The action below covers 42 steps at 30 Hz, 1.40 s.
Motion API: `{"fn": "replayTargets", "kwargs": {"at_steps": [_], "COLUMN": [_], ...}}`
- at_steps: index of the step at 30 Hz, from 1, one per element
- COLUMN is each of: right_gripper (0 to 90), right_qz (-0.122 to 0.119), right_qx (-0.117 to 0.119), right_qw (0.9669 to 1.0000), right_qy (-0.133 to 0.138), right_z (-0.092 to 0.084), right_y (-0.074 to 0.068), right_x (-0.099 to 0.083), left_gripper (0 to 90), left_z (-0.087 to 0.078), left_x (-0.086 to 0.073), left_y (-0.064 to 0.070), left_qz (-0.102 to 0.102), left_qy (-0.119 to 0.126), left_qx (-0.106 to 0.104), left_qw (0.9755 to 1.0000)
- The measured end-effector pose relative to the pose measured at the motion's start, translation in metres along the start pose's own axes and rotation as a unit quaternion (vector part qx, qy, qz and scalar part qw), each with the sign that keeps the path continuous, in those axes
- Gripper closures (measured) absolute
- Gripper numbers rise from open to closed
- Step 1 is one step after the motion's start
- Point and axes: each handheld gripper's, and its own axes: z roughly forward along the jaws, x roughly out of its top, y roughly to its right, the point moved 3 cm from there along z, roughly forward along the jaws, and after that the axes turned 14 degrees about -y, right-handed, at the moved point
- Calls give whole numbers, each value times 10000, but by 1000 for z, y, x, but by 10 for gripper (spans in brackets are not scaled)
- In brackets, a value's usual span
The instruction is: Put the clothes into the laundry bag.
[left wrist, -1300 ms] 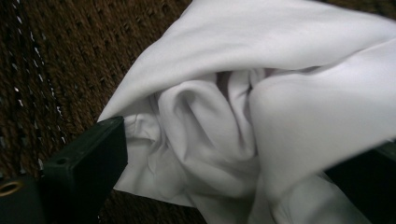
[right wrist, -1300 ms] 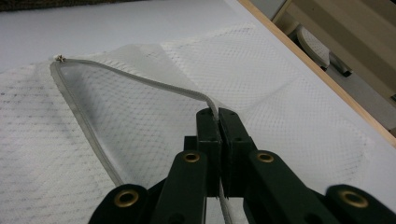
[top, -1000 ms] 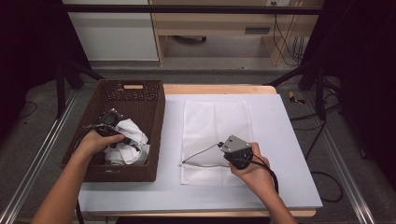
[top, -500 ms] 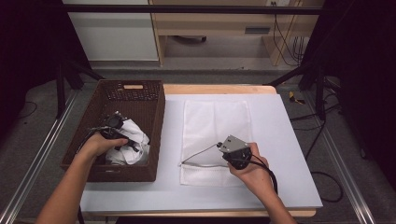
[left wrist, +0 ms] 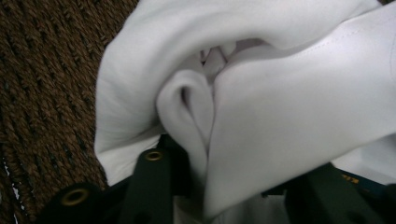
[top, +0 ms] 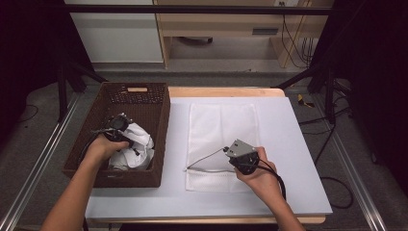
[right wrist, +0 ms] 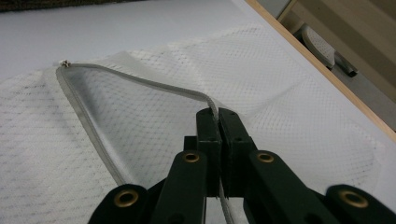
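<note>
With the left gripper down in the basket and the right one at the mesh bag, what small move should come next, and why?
Probably a short lift of the left gripper. Its jaws have just been closing with a fold of the white cloth between them, inside the brown basket. The right gripper is shut on the zipper edge of the mesh bag, lifting its mouth open, seemingly ready for the cloth.

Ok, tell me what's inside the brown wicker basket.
The basket holds crumpled white cloth, and the left gripper reaches into it, jaws just closing around a fold. The cloth covers whatever might lie beneath it; elsewhere the woven floor shows bare.
</note>
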Motion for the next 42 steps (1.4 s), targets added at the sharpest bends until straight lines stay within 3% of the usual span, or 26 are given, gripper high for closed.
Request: {"fn": "replayTargets", "kwargs": {"at_steps": [4, 8, 12, 16, 17, 19, 20, 21, 25, 27, 29, 36, 42], "right_gripper": [885, 887, 887, 888, 888, 888, 888, 888, 888, 888, 889, 890, 890], "right_qz": [4, 11, 4, 31, 31, 28, 49, 49, 57, 64, 80, 182, 294], "right_qx": [13, 30, 49, 69, 69, 78, 91, 91, 100, 105, 136, 251, 405], "right_qw": [10000, 10000, 10000, 10000, 10000, 10000, 9999, 9999, 9999, 9999, 9999, 9995, 9987], "right_qy": [18, 26, 19, 16, 16, 8, 10, 10, 1, 9, 23, 37, 85], "right_z": [0, 0, 1, 2, 2, 3, 3, 3, 3, 3, 3, 6, 6], "right_y": [0, 1, 0, 0, 0, 1, 1, 1, 2, 2, 3, 5, 7], "right_x": [0, 0, 0, -1, -1, -1, -1, -1, -2, -2, -3, -4, -5], "left_gripper": [714, 729, 731, 732, 732, 732, 732, 732, 733, 733, 733, 733, 732], "left_z": [-4, -9, -20, -34, -34, -42, -49, -49, -67, -70, -83, -109, -130], "left_x": [1, 1, 1, 0, 0, -1, -1, -1, -7, -7, -10, -12, -13], "left_y": [-1, -1, -3, -4, -4, -4, -5, -5, -14, -15, -17, -18, -11], "left_qz": [30, 52, 24, -18, -18, 25, 86, 86, -134, -134, -194, -125, -62], "left_qy": [24, 159, 498, 864, 864, 1008, 1155, 1155, 1472, 1511, 1683, 1916, 2138], "left_qx": [1, 53, 90, 224, 224, 322, 433, 433, 440, 465, 450, 495, 551], "left_qw": [10000, 9998, 9987, 9960, 9960, 9944, 9923, 9923, 9880, 9873, 9845, 9802, 9753]}}
